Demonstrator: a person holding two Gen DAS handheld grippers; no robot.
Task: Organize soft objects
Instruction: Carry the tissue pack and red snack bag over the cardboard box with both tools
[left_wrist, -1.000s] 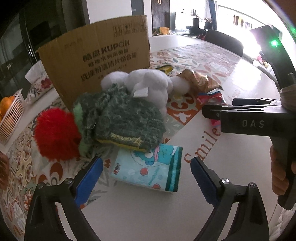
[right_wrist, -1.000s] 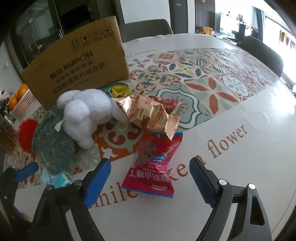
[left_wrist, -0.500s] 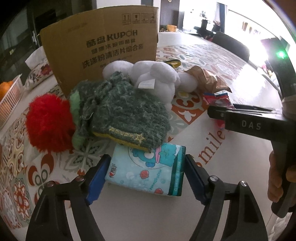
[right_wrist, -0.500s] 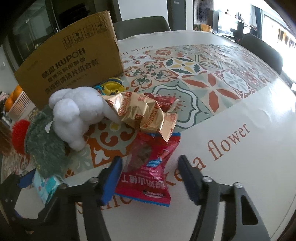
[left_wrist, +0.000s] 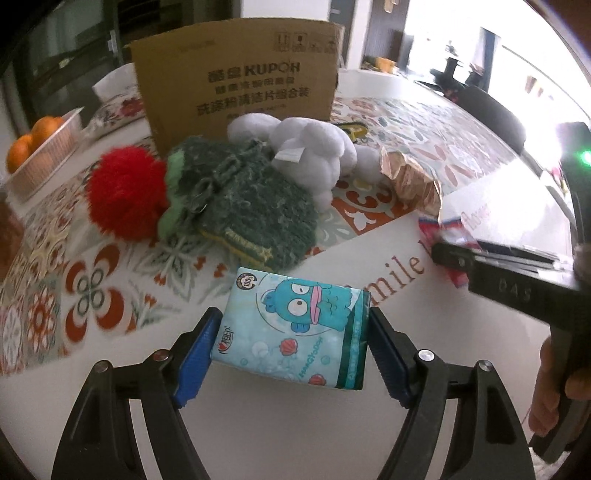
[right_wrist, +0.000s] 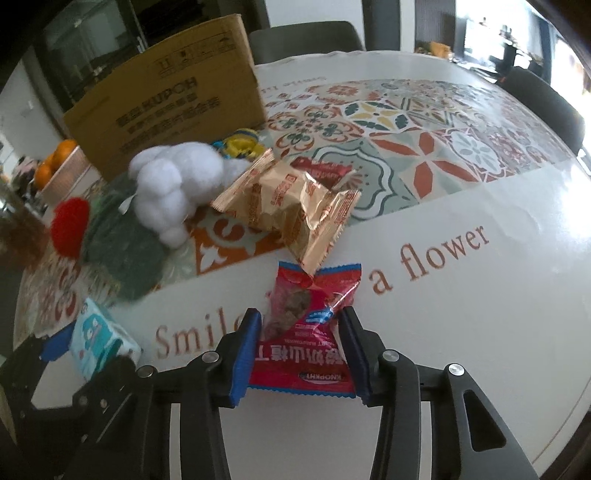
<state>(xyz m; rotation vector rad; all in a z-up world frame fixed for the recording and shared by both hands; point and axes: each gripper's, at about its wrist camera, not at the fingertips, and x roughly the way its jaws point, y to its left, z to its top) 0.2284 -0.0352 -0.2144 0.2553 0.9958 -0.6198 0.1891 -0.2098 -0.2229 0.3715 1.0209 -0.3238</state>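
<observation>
My left gripper (left_wrist: 291, 354) is shut on a blue cartoon tissue pack (left_wrist: 295, 328), both pads against its sides; the pack also shows in the right wrist view (right_wrist: 99, 338). My right gripper (right_wrist: 299, 360) is shut on a red snack packet (right_wrist: 306, 332), which is crumpled between the pads. Behind lie a green knitted item (left_wrist: 240, 206), a red pompom (left_wrist: 125, 192), a white plush toy (left_wrist: 306, 151) and a gold snack packet (right_wrist: 288, 199).
A brown cardboard box (left_wrist: 236, 81) stands behind the pile. A basket of oranges (left_wrist: 37, 147) is at the far left. A small yellow toy (right_wrist: 240, 146) lies by the box. Dark chairs (right_wrist: 546, 99) ring the patterned table (right_wrist: 461, 295).
Both grippers moved forward and closed: the left onto the tissue pack, the right onto the red snack packet. Both were open one second ago.
</observation>
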